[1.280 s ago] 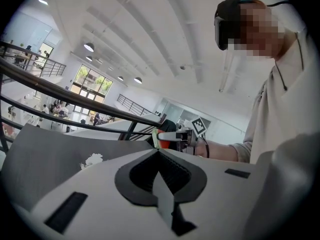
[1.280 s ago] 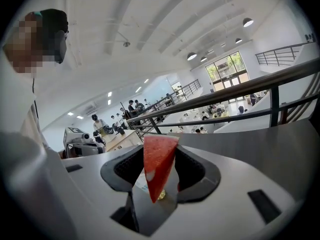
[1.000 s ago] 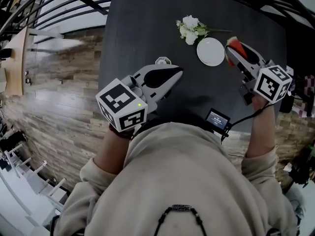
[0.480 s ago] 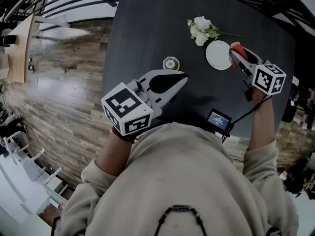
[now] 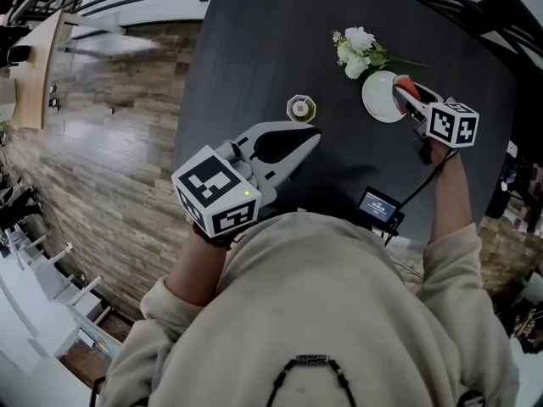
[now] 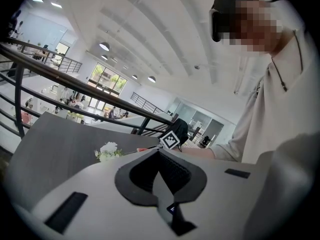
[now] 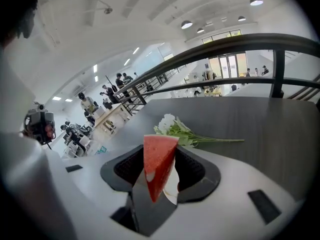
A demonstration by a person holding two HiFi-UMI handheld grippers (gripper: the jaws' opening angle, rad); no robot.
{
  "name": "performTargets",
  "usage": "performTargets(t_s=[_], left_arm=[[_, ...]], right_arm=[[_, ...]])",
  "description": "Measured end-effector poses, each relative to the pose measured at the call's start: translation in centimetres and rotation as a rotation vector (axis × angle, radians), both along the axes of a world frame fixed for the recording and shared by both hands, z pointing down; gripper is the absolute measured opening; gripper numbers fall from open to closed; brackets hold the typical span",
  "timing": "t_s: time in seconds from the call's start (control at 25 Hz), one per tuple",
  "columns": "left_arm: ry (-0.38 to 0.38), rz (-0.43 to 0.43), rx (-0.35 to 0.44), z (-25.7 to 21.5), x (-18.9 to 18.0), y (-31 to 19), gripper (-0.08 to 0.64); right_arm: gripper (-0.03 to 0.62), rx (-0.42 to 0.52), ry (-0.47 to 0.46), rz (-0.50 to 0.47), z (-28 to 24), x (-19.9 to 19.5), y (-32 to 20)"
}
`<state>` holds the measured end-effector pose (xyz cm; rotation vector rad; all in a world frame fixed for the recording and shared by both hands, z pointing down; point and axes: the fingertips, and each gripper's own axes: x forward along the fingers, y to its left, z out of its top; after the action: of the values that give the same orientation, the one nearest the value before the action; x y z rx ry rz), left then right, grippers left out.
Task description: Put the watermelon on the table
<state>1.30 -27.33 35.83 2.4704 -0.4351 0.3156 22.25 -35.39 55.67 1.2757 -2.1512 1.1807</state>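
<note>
Watermelon wedge [image 7: 159, 161] gripped in right gripper [image 5: 405, 93]; left gripper [image 5: 312, 134] closed, empty. Lower slowly onto white plate [image 5: 377, 100] just below jaw tips; release only once seated.

One round white plate [image 5: 379, 97], one spray of white flowers [image 5: 361, 51], one small round pale dish [image 5: 300, 108], one small black screen device [image 5: 378, 205], one red watermelon wedge [image 7: 159, 164]; two grippers: left gripper [image 5: 310, 134], right gripper [image 5: 402, 91].

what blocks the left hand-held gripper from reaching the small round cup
Likely nothing, so yes: the small round cup sits just beyond the left hand-held gripper, with only bare table between.
</note>
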Motion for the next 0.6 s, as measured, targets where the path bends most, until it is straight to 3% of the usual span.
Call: performTargets(t_s=[0.6], left_arm=[[-0.015,-0.031,-0.031,1.2,-1.4,0.3,-0.002]], right_arm=[[0.202,-0.114,0.099,-0.005,6.5,0.9,-0.4]])
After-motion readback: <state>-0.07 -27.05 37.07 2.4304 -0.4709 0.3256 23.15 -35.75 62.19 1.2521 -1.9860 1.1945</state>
